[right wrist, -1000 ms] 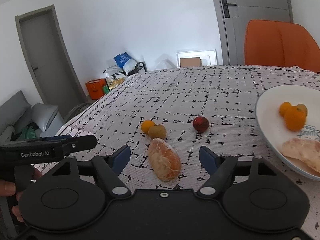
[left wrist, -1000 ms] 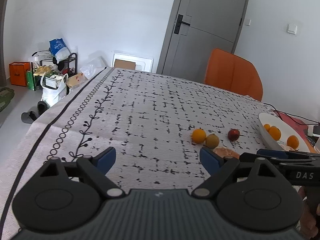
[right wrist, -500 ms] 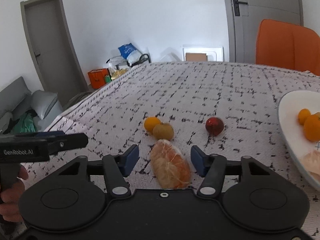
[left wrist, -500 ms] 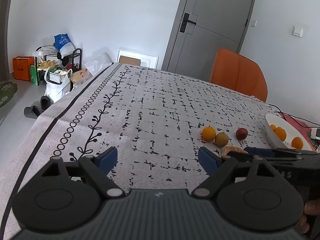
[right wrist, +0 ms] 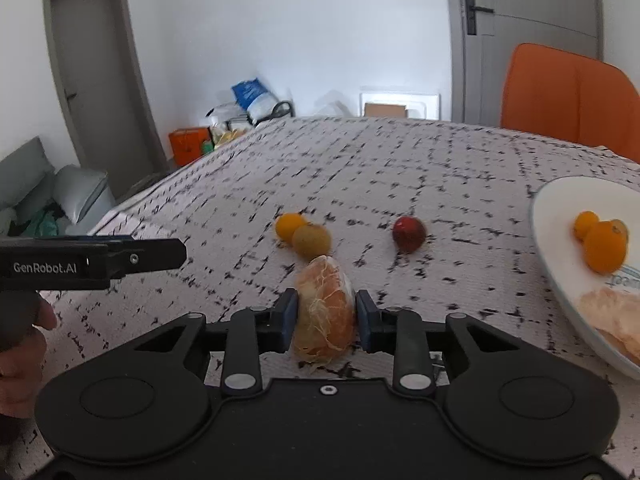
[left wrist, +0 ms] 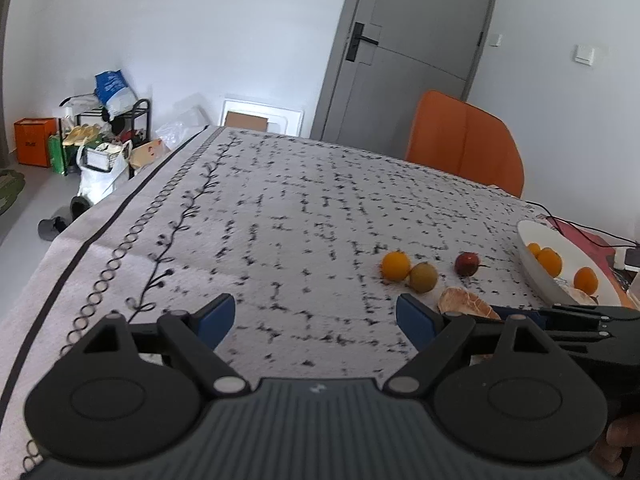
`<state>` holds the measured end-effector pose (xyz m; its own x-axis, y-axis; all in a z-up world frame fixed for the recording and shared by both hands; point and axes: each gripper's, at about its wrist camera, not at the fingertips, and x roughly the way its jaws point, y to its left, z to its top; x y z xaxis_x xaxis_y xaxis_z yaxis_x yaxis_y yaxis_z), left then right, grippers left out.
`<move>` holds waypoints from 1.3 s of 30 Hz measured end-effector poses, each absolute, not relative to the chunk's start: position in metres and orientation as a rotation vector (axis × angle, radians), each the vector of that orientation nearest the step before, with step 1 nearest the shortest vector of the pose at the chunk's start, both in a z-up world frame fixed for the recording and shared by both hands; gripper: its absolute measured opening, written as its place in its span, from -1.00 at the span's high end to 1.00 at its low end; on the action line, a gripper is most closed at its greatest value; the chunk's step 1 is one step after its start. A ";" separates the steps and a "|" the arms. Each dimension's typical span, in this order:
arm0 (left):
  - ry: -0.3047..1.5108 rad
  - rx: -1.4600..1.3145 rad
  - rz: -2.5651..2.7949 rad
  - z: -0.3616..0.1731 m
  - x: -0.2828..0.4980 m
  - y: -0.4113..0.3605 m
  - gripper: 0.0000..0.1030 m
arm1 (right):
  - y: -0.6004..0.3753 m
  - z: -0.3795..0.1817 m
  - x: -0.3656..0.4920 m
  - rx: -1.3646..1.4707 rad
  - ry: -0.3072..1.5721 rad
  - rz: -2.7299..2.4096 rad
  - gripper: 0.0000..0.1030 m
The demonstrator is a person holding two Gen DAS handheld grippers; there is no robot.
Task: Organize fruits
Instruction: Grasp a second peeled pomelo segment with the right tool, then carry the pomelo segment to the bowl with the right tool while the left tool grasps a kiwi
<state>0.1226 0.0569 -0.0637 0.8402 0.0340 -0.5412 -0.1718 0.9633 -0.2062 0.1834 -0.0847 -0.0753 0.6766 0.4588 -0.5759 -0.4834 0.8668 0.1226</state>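
My right gripper [right wrist: 326,320] is shut on a peeled orange-pink citrus segment [right wrist: 325,312] that rests on the patterned tablecloth. Beyond it lie an orange fruit [right wrist: 290,226], a yellow-green fruit [right wrist: 311,240] and a red fruit [right wrist: 409,233]. A white plate [right wrist: 560,280] at the right holds small oranges [right wrist: 604,246] and another peeled segment [right wrist: 612,316]. My left gripper [left wrist: 316,316] is open and empty above the cloth, left of the fruits [left wrist: 424,276]. The segment [left wrist: 466,302] and plate [left wrist: 536,276] show at the right of the left wrist view.
An orange chair [left wrist: 464,144] stands at the table's far side. A grey door [left wrist: 408,40] is behind it. Bags and a rack [left wrist: 104,132] sit on the floor past the table's left edge. A cable [left wrist: 580,228] runs behind the plate.
My right gripper has moved forward around the peeled segment and closed its fingers on it. The left gripper stayed open and shifted only slightly.
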 end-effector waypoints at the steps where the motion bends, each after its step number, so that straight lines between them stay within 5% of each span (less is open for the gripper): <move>1: 0.561 -0.247 0.104 -0.062 0.124 0.054 -0.69 | -0.088 -0.074 0.183 -0.033 0.632 0.521 0.44; 27: 0.577 -0.172 -0.043 -0.061 0.183 -0.012 0.15 | -0.178 -0.042 0.176 0.096 0.508 0.340 0.44; 37: 0.600 -0.153 -0.019 -0.070 0.203 -0.021 0.28 | -0.203 -0.039 0.177 0.116 0.499 0.289 0.44; 39: 0.619 -0.155 -0.013 -0.073 0.207 -0.022 0.48 | -0.206 -0.039 0.177 0.120 0.496 0.282 0.44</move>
